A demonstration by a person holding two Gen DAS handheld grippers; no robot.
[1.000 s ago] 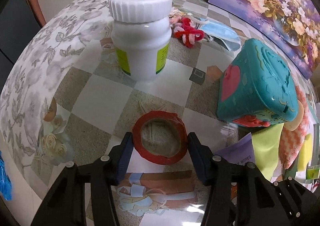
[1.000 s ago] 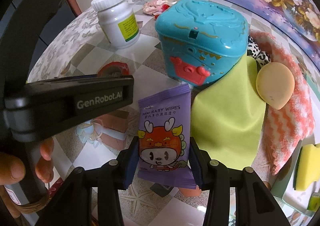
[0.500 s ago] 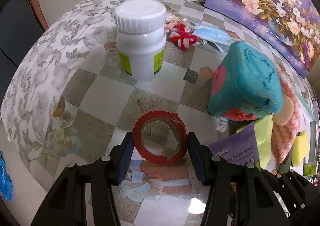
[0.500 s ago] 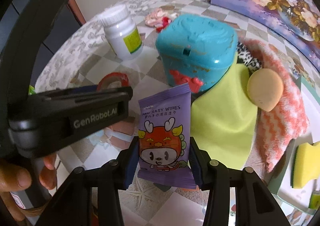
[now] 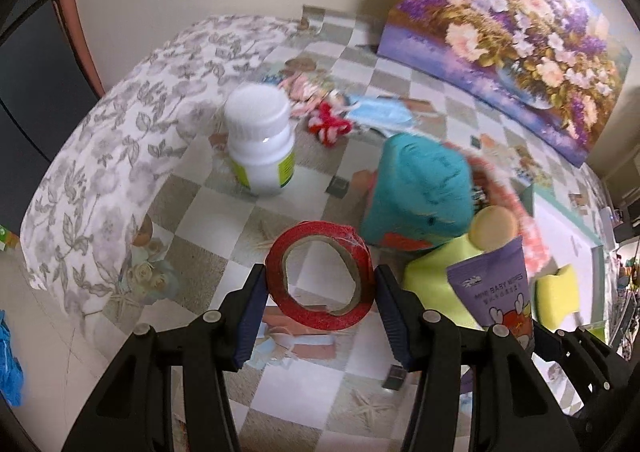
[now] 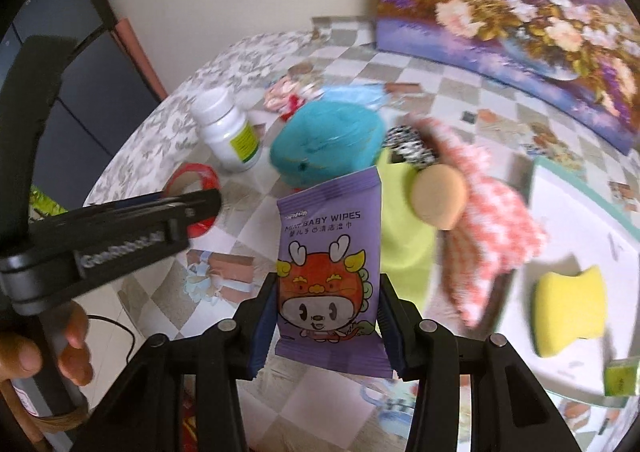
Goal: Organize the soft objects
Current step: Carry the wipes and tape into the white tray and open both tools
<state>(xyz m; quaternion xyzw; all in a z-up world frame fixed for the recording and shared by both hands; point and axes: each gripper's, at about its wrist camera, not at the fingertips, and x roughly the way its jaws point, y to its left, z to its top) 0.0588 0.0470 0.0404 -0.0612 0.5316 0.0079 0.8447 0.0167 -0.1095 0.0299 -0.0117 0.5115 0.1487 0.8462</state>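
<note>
My left gripper [image 5: 320,288] is shut on a red tape roll [image 5: 320,276] and holds it above the table. My right gripper [image 6: 328,300] is shut on a purple baby wipes pack [image 6: 330,260], also raised; the pack shows at the right in the left wrist view [image 5: 494,288]. Soft things lie beyond: a lime cloth [image 6: 404,220], a pink-and-white towel [image 6: 492,212], a beige puff [image 6: 440,196], a yellow sponge [image 6: 570,308] and a blue face mask [image 5: 380,112].
A teal toy box [image 5: 420,188] stands mid-table, a white pill bottle [image 5: 260,144] to its left. A red yarn bow [image 5: 330,126] lies behind. A flower painting [image 5: 512,24] leans on the wall. A white tray [image 6: 560,204] holds the sponge at right.
Both grippers have risen and pulled back from the table, carrying the tape roll and the wipes pack up. The tabletop objects look smaller and farther away.
</note>
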